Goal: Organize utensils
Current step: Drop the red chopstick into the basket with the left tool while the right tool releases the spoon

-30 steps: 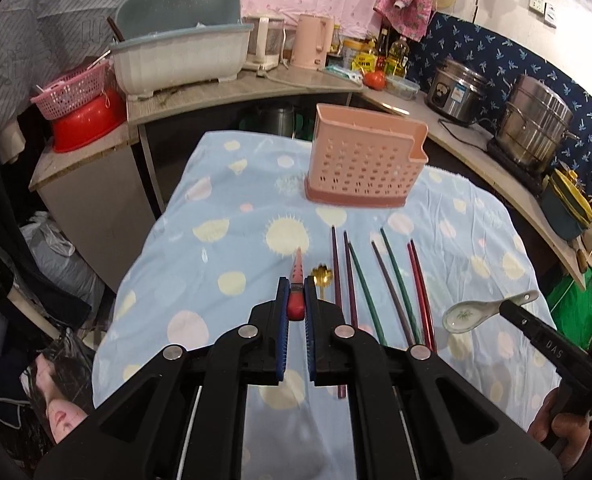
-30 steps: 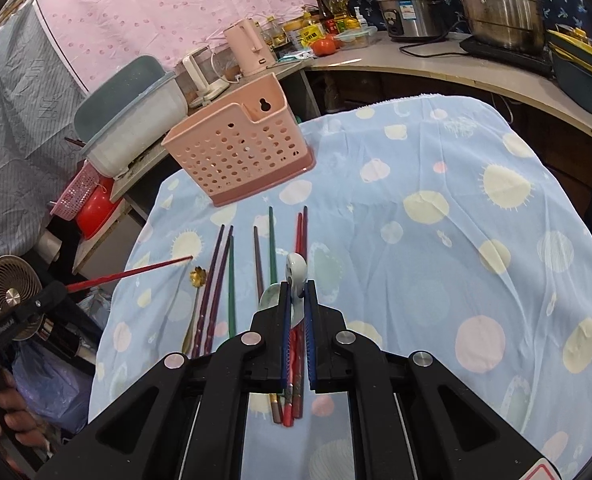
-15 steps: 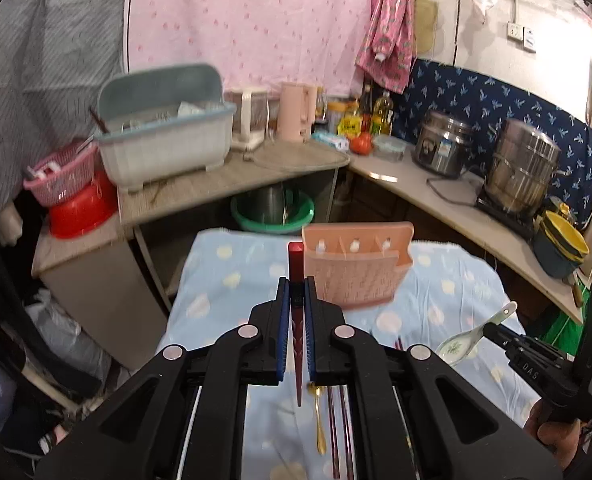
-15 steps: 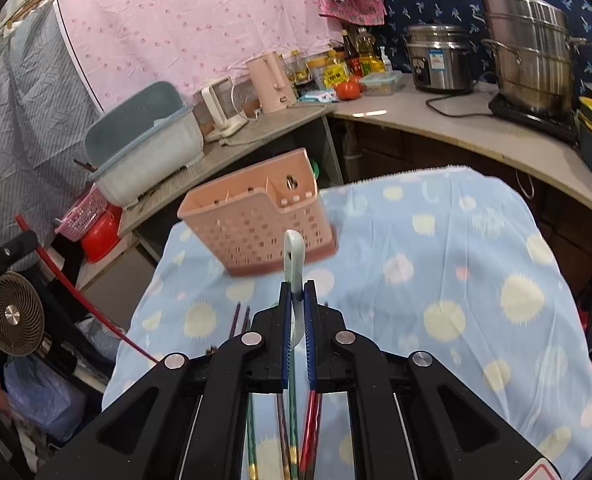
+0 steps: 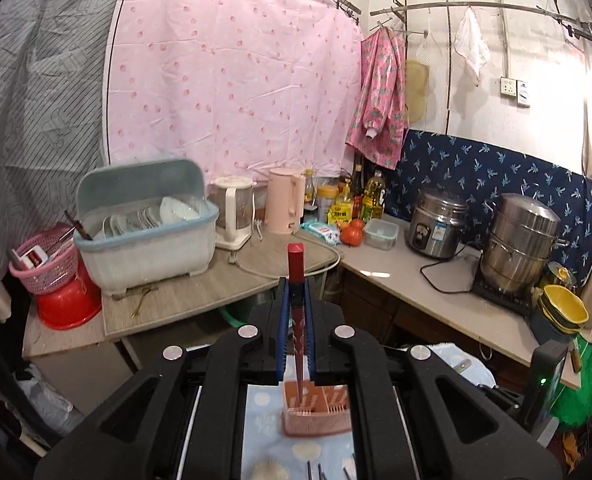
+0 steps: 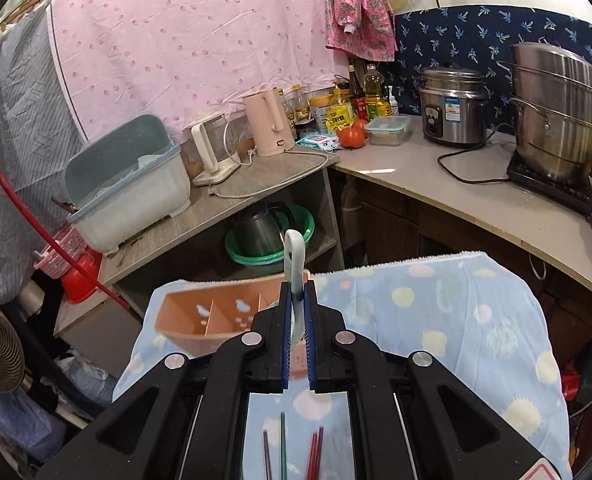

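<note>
The left gripper (image 5: 296, 344) pinches a long red chopstick (image 5: 296, 280) and the right gripper (image 6: 296, 336) pinches a white spoon (image 6: 294, 256) above the pink plastic basket (image 6: 199, 320), so next they must lower them in.

Red chopstick (image 5: 296, 280), pale spoon (image 6: 294, 264) above pink caddy (image 6: 211, 320)

Left tool (image 5: 296, 312) now raised well above the pink utensil basket (image 5: 316, 412), with the red chopstick (image 5: 296, 280) swung from lying flat and pointing at the basket to standing nearly upright, lower tip hanging over the basket's compartments. Right tool (image 6: 296, 312) likewise lifted off the blue spotted cloth (image 6: 456, 320) and carried toward the basket, white spoon (image 6: 294, 256) turned handle-up just beside the basket's near rim.
</note>
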Motion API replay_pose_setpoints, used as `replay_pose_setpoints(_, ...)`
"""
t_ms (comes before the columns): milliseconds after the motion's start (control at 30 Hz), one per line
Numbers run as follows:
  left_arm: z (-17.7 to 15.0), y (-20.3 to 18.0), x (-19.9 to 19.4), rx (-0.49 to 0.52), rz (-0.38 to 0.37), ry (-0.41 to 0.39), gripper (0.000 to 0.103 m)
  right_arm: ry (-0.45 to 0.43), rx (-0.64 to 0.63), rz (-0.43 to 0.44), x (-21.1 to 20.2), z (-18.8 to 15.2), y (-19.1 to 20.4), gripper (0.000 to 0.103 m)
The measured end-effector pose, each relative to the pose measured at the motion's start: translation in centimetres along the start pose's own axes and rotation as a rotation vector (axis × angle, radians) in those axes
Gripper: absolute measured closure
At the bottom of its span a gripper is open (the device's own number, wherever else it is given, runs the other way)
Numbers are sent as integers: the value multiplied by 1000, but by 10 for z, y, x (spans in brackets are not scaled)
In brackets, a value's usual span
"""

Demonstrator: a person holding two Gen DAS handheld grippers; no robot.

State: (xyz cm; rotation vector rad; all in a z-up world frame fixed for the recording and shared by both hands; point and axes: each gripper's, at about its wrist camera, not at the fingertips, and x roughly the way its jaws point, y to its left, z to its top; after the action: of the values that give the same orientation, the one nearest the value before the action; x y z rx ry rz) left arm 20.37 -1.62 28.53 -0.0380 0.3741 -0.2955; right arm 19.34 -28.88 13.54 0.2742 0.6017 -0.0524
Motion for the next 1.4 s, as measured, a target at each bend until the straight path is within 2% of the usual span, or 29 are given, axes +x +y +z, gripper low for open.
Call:
replay_pose_setpoints(133, -2, -5, 32, 3, 5, 9, 96, 9, -2, -21, 30, 7, 1, 96)
replay_pose_setpoints(333, -37, -2, 87, -23, -2, 114, 96, 73, 13, -34, 72, -1, -2, 96)
replay_pose_setpoints(500, -65, 1, 112, -28, 1, 180, 95, 129, -21, -40, 93, -13, 0, 96)
replay_pose_setpoints(533, -68, 1, 114, -27, 6, 182, 94, 123, -29, -49, 93, -15, 1, 92)
replay_pose_setpoints(567, -71, 2, 115, -26, 13, 188, 86, 118, -40, -60, 94, -18, 3, 89)
replay_pose_setpoints(600, -73, 2, 116, -28, 15, 190, 79, 110, -51, -72, 92, -19, 4, 79)
replay_pose_setpoints(633, -75, 3, 116, -30, 22, 187, 66, 101, -53, -76, 91, -21, 5, 71)
replay_pose_setpoints(667, -77, 4, 115, -30, 33, 182, 61, 93, -51, -76, 89, -21, 5, 70)
replay_pose_setpoints(867, -83, 14, 110, -52, 43, 197, 61, 91, -27, -73, 80, -27, -1, 70)
replay_pose_setpoints(1100, -102, 20, 93, -63, 48, 227, 61, 106, -23, -71, 56, -49, -5, 70)
replay_pose_setpoints(1400, -158, 24, 63, -74, 46, 321, 61, 156, -18, -82, 23, -99, -11, 70)
